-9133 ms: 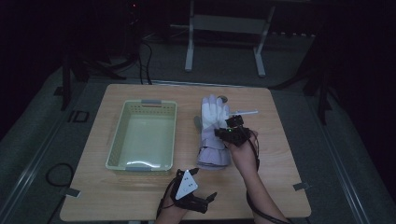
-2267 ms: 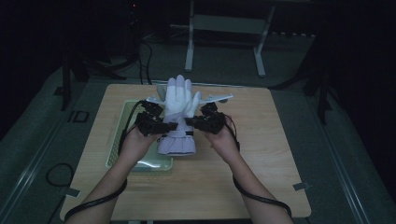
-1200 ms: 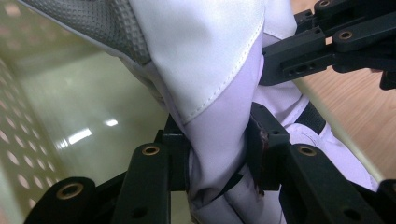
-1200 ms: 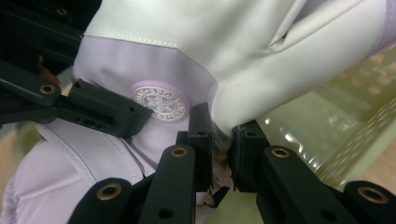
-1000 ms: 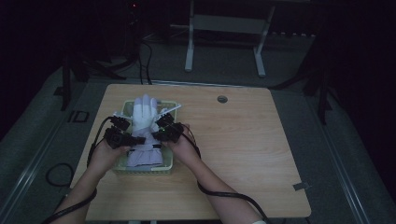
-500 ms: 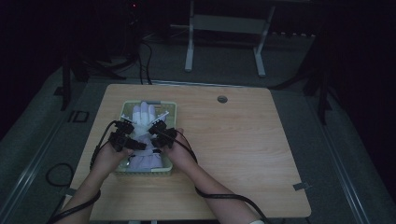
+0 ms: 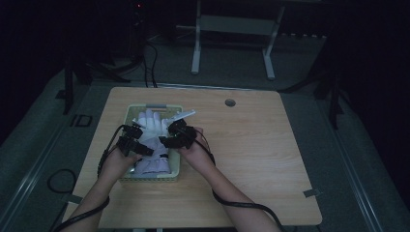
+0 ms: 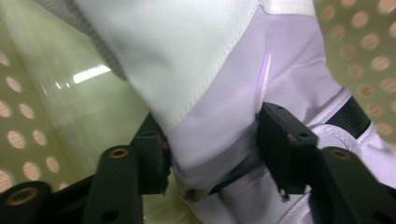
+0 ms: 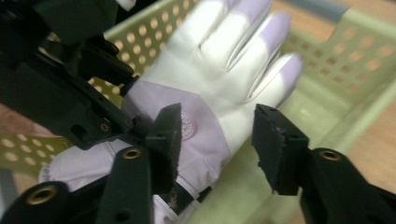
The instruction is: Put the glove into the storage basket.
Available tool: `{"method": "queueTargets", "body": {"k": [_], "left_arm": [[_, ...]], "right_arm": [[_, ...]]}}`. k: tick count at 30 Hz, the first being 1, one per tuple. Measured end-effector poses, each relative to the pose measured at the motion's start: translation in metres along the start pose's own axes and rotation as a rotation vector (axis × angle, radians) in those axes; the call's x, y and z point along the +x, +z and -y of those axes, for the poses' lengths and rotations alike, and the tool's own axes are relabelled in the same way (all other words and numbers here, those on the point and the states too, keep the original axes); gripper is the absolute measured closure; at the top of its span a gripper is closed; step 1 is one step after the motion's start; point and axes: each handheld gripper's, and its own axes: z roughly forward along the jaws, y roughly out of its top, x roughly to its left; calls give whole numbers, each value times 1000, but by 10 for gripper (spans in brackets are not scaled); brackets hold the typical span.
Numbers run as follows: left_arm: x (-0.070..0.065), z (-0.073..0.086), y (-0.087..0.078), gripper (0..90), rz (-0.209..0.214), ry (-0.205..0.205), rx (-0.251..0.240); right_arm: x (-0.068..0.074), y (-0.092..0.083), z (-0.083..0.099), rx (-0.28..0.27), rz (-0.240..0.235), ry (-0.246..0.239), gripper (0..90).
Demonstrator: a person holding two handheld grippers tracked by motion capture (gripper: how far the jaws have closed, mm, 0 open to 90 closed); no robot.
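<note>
**A dim room, 1 lit table**

The wooden table (image 7: 251, 159) is the only bright patch here; light falls on its pale top while everything past its edges sinks into shadow. A small round grommet hole (image 7: 230, 102) sits near its far edge. The floor (image 7: 309, 92) around it is grey carpet, with a paler strip (image 7: 36, 164) running along the left side. Beyond the far edge stands a white metal frame (image 7: 232, 34) on 2 legs with a shelf between them. Dark stands (image 7: 72, 72) rise at both far corners, and black cables (image 7: 150, 58) trail over the carpet. The back wall is lost in darkness.
</note>
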Motion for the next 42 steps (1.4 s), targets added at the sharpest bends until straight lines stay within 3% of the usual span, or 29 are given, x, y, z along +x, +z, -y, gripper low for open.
{"method": "queueTargets", "body": {"k": [3, 6, 8, 10, 12, 14, 19, 26, 30, 31, 34, 38, 42], "left_arm": [[-3, 2, -7, 332, -66, 3, -59], [-7, 4, -16, 181, -81, 27, -109], [-9, 4, -24, 176, -84, 20, -165], [-11, 5, -31, 147, -96, 32, -219], [-15, 8, -39, 132, -102, 42, -297], [-19, 9, -42, 82, -54, 49, -326], [-33, 14, -43, 78, 30, 63, -363], [-57, 19, -43, 80, 77, 103, -400], [-79, 19, -41, 81, 84, 151, -410], [-79, 19, -41, 81, 84, 151, -410], [-93, 17, -39, 81, 130, 173, -424], [-108, 19, -41, 88, 153, 194, -492], [-126, 21, -38, 95, 189, 225, -488]], "right_arm": [[-7, -13, -1, -36, -7, 5, 434], [-14, -21, 1, -52, -8, 17, 378], [-20, -25, 3, -71, -17, 29, 320], [-26, -27, 7, -46, -58, 35, 217], [-30, -29, 11, -42, -79, 27, 199], [-34, -31, 15, -36, -101, 21, 174], [-38, -34, 23, -38, -119, -12, 146], [-49, -43, 35, -35, -106, -28, 144], [-57, -51, 43, -33, -102, -37, 143], [-57, -51, 43, -33, -102, -37, 143], [-64, -58, 50, -31, -96, -32, 142], [-72, -67, 58, -41, -90, -25, 142], [-80, -76, 66, -45, -82, -19, 142]]}}
